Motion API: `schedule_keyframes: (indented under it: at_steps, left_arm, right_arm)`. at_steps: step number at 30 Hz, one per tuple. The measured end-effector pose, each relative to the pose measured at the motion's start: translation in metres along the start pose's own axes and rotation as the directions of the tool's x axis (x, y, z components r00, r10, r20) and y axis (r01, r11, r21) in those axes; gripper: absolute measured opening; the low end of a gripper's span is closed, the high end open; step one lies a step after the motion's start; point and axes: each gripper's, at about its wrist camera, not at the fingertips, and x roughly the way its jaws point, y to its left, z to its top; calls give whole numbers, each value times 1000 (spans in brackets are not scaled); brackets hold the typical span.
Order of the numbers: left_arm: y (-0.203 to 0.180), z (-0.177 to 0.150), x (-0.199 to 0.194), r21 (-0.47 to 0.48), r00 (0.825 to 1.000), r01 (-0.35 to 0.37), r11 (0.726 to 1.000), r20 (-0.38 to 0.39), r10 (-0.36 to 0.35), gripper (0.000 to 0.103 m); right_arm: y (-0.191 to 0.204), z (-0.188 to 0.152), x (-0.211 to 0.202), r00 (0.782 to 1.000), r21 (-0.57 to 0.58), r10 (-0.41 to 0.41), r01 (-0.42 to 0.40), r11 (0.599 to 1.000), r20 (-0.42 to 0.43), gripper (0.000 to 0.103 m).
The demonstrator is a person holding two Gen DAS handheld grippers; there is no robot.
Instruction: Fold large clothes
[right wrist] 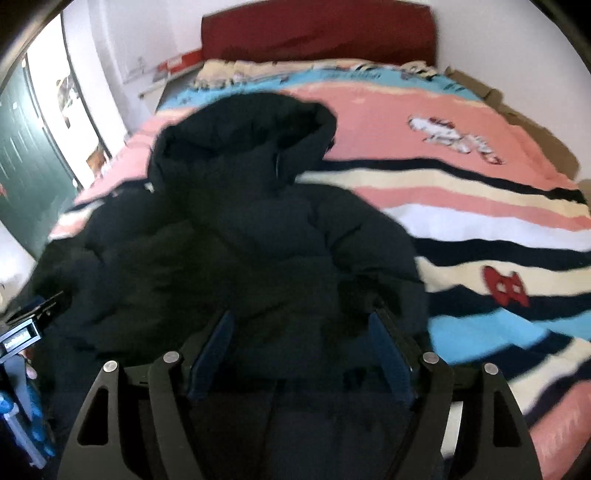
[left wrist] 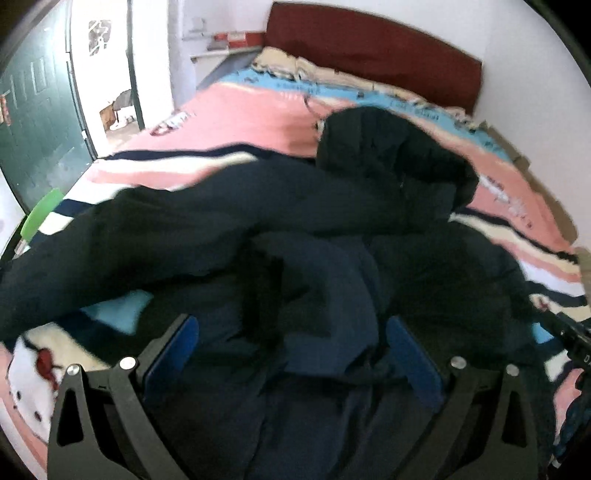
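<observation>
Bed (right wrist: 480, 221) first: striped pink, cream, navy and blue blanket with cartoon prints, red headboard (right wrist: 317, 33) at the far end.

Dark hooded puffer jacket (right wrist: 240, 229) sprawls across the near half of the bed, hood (right wrist: 243, 133) toward the headboard, one sleeve (left wrist: 147, 221) thrown out to the left side. We judge it bulky but light, soft and springy; quilted fill will puff back after each fold, and the shell looks smooth, likely slippery.

Best holds, in our view: hem corners or sleeve cuffs, where fabric is thinner and bites firmly. A pinch on the padded body may slide.

Left claw (left wrist: 291, 350): blue pads spread wide, jacket fabric bunched between them, but we see no pad pressing on it, so we read it as released.

Right claw (right wrist: 303, 347): jaws parted and widening, dark fabric lying between, pads not pinching it.
</observation>
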Motion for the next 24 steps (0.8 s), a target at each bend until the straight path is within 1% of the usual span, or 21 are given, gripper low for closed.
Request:
schedule_keyframes:
  at_steps: [3, 8, 11, 14, 17, 20, 24]
  left_arm:
    - [8, -6, -26, 3, 1000, 20, 1000, 0, -20, 103]
    - [30, -28, -80, -14, 997, 56, 998, 44, -56, 103]
    - [49, -44, -101, -42, 996, 63, 997, 60, -60, 103]
    - [68, -62, -111, -85, 996, 84, 993, 49, -80, 103]
    - [89, -79, -118, -121, 996, 89, 989, 43, -84, 103]
    - [112, -94, -125, -161, 995, 94, 983, 44, -88, 103]
    - [137, -109, -127, -227, 994, 110, 968, 49, -102, 103]
  right_arm:
    - [0, -10, -36, 999, 7, 1, -1, 1000, 35, 75]
    - [0, -37, -95, 996, 17, 0, -2, 1000, 86, 75]
    - [-5, -51, -116, 994, 57, 2, -8, 998, 105, 76]
    - [-10, -71, -130, 993, 109, 13, -26, 994, 118, 76]
    - [-12, -91, -137, 993, 158, 25, -44, 987, 118, 76]
    - [-9, -104, -140, 994, 159, 20, -37, 987, 106, 76]
    - [-12, -116, -150, 993, 180, 27, -48, 982, 117, 76]
